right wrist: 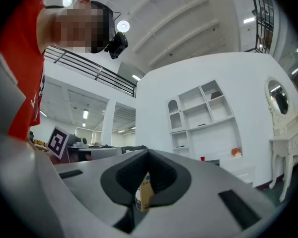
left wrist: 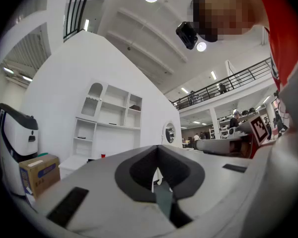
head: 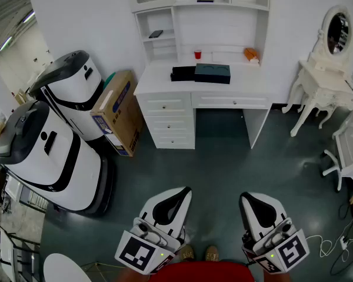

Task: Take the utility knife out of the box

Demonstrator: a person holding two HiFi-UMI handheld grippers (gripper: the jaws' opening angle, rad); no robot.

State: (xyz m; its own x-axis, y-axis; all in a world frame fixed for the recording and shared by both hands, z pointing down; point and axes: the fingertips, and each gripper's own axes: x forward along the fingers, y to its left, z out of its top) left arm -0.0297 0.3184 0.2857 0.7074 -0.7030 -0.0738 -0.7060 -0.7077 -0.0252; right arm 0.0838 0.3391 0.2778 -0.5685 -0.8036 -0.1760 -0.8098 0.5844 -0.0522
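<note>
A dark box (head: 212,73) lies on the white desk (head: 159,86) across the room, with a flat black piece (head: 182,73) beside it on its left. No utility knife shows in any view. My left gripper (head: 177,194) and right gripper (head: 251,200) are held low in front of me, far from the desk, both pointing toward it. Each has its jaws shut with nothing between them. In the left gripper view the left gripper (left wrist: 157,148) closes to a point. The right gripper (right wrist: 148,152) looks the same in its own view.
Two large white machines (head: 76,90) (head: 44,154) stand at the left, a cardboard carton (head: 119,110) leaning by the desk drawers. A red cup (head: 197,54) and an orange object (head: 251,54) sit at the desk's back. A white dressing table (head: 326,81), chair (head: 350,151) and floor cables (head: 341,239) are at the right.
</note>
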